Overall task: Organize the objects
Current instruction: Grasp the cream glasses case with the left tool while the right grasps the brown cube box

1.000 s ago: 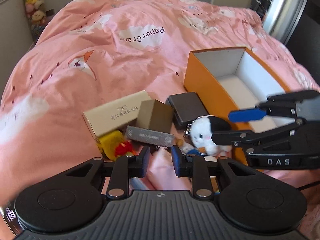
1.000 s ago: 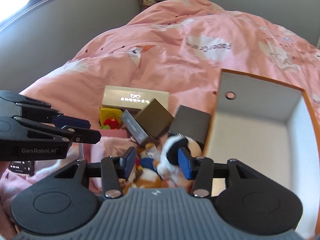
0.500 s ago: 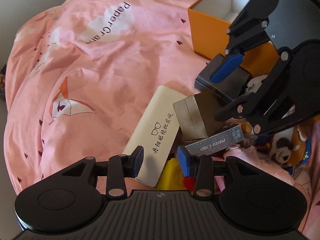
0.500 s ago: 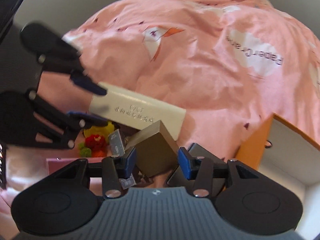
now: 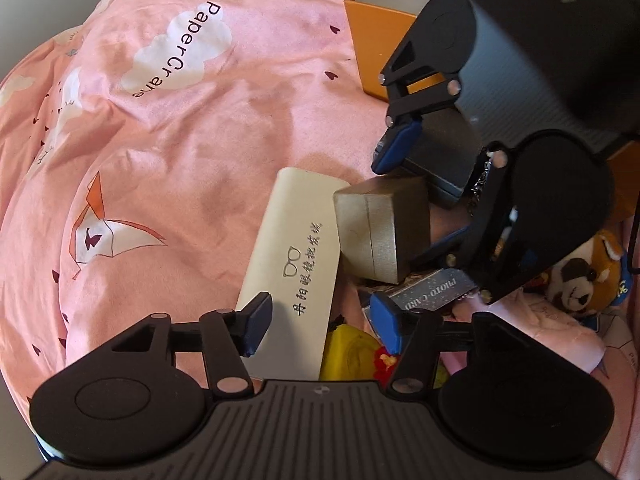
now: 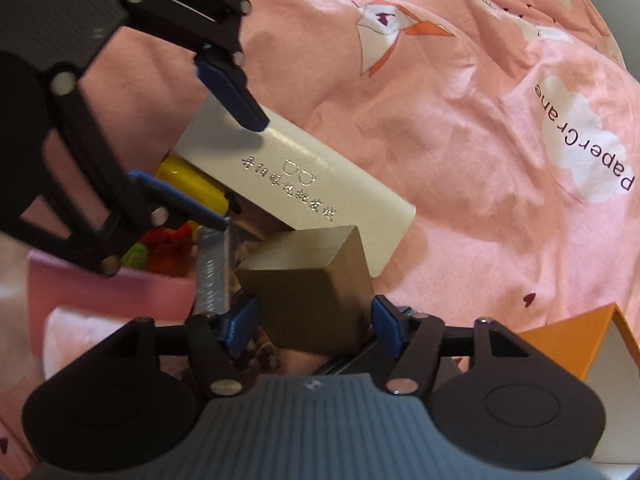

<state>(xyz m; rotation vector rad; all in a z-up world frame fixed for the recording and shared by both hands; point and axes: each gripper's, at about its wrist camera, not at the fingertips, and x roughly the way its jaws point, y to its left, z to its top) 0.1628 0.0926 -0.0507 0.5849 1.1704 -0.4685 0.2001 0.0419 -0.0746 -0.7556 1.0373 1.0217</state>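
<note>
A pile of small things lies on a pink duvet [image 5: 180,168]. My left gripper [image 5: 320,320] points steeply down, its jaws opening, and straddles the near end of a cream glasses case [image 5: 296,264]; the right pad stands clear of the case. In the right wrist view the left gripper [image 6: 240,172] hangs over the cream case [image 6: 304,184]. My right gripper [image 6: 312,320] is also opening, with a gold box [image 6: 308,280] between its pads and no firm press visible. From the left wrist view, the right gripper [image 5: 420,196] brackets the gold box [image 5: 380,228].
An open orange box [image 5: 372,44] [image 6: 568,340] stands beyond the pile. A dark grey flat box [image 5: 448,148], a silver photo card box [image 5: 432,288], a yellow toy [image 5: 352,352], a plush animal [image 5: 580,280] and a pink pouch [image 6: 108,288] crowd around the two boxes.
Both grippers dropped toward the pile and rolled. Their jaws widened. The left now straddles the cream case, the right the gold box.
</note>
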